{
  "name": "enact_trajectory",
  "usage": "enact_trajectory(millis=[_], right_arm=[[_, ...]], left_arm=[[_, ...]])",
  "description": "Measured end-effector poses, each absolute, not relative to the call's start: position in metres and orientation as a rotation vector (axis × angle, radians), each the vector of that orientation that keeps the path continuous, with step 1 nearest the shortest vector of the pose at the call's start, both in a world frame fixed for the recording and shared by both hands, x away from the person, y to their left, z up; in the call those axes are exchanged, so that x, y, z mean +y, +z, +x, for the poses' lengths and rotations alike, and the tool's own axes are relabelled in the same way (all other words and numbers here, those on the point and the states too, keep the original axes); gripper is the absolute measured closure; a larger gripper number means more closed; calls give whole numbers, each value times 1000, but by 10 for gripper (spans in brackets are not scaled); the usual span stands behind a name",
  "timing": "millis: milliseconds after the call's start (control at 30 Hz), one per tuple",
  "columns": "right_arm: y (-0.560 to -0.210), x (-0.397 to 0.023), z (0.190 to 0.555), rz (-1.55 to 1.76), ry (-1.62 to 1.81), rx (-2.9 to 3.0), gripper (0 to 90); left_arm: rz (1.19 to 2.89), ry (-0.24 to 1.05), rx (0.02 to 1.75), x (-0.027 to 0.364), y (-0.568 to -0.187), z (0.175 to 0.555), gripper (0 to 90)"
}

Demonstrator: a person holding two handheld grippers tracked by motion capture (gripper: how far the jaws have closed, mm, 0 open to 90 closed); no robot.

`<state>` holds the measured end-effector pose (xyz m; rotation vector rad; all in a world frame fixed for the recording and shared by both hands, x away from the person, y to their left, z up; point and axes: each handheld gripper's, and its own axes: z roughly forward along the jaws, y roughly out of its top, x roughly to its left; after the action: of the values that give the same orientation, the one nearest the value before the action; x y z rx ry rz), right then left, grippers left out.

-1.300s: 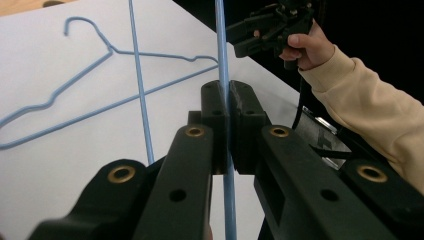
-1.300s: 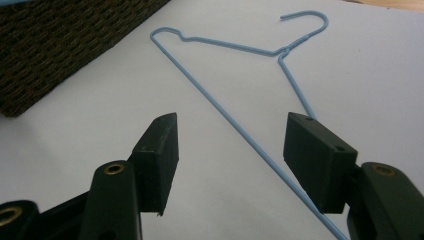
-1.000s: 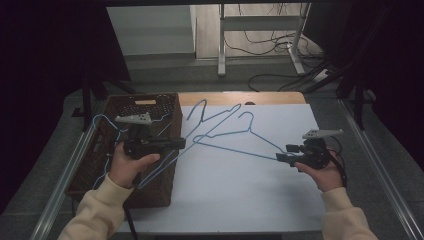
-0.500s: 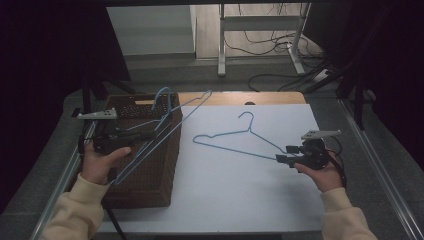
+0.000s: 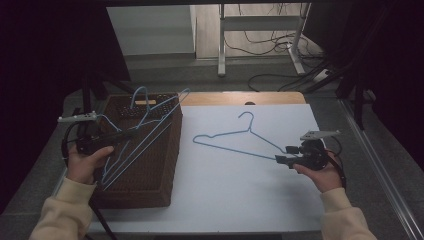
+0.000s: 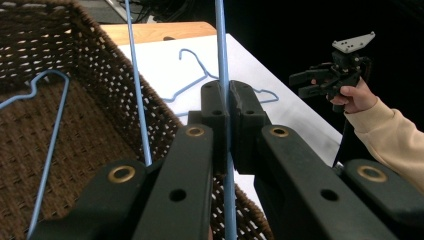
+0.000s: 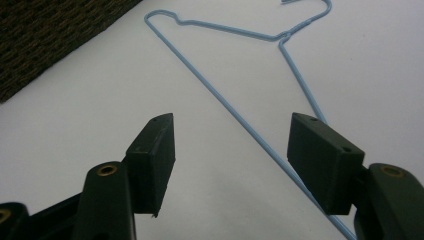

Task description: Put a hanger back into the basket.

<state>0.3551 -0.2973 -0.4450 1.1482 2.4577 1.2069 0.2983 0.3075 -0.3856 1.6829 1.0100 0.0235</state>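
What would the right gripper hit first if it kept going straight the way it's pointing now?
Probably the blue hanger lying on the white table: its long wire runs between the right gripper's open jaws. Beyond that lies the wicker basket. Depth is hard to judge.

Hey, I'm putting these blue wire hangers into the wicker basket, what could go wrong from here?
1. The hanger pinched by the left gripper lies tilted across the basket, its far end poking past the rim; released now, it may catch on the rim or slide out.
2. It looks crossed with another hanger in the basket, so the wires could tangle.
3. The right gripper, jaws open, straddles the thin flat hanger on the table; closing could skid over the wire or push it away.
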Motion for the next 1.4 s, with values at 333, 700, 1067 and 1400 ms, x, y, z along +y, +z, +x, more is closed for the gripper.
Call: enact_trajectory(millis=[333,700,1067,1400], right_arm=[[-447,-298,356,1148,1195,2451,331],[-449,-296,356,1144,1192,2454,326],[-449,-296,357,1144,1182,2462,324],[-448,-299,357,1154,1184,2444,318]], left_arm=[[1650,32,1038,328,-391,295,868],[1650,30,1114,346,-411,298,868],[1703,-27,1153,341,-429,309,868],[1739,-51,1234,345,-452,315,867]])
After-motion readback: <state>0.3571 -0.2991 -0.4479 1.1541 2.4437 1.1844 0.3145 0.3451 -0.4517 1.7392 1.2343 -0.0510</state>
